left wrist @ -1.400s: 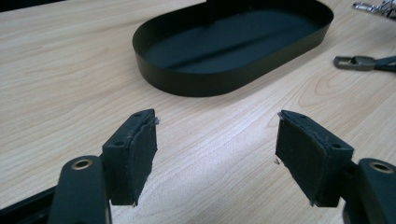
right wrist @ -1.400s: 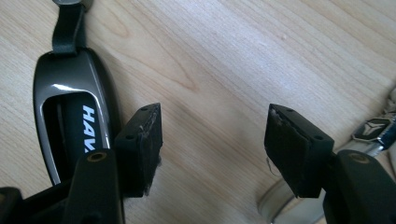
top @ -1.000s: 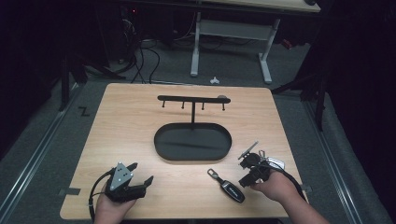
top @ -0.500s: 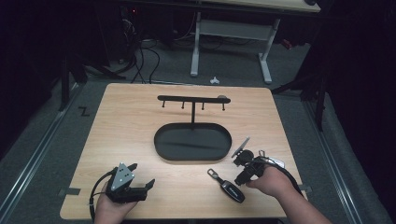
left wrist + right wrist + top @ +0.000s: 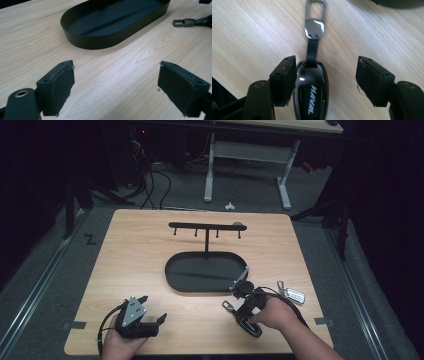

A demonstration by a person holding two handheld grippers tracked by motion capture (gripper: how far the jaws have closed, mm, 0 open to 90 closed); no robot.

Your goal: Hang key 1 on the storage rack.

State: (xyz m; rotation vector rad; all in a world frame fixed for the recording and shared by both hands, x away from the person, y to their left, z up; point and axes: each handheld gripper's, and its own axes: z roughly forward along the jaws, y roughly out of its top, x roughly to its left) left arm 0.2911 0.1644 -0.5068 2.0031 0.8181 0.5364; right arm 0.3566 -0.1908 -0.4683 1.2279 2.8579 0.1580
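Note:
A black car key fob (image 5: 312,92) with silver lettering lies on the wooden table (image 5: 150,260), its strap and metal clip (image 5: 315,27) pointing away. My right gripper (image 5: 327,67) is open around the fob: the left pad (image 5: 284,80) is right against its side, the right pad stands well apart. The high view has that right gripper (image 5: 243,312) low over the fob (image 5: 250,326) near the front edge. My left gripper (image 5: 152,310) rests at the front left. Its jaws (image 5: 116,80) have just been opening and stand wide with only bare wood between them.
A black oval tray (image 5: 172,270) sits mid-table, with a black hook rack (image 5: 206,226) rising from its far side. A bunch of keys with a white tag (image 5: 291,294) lies right of my right hand. The tray (image 5: 105,42) lies ahead of the left jaws.
My right gripper has moved left, from beside the bunch of keys to over the black fob. The left jaws have spread wider; the left hand stayed put.

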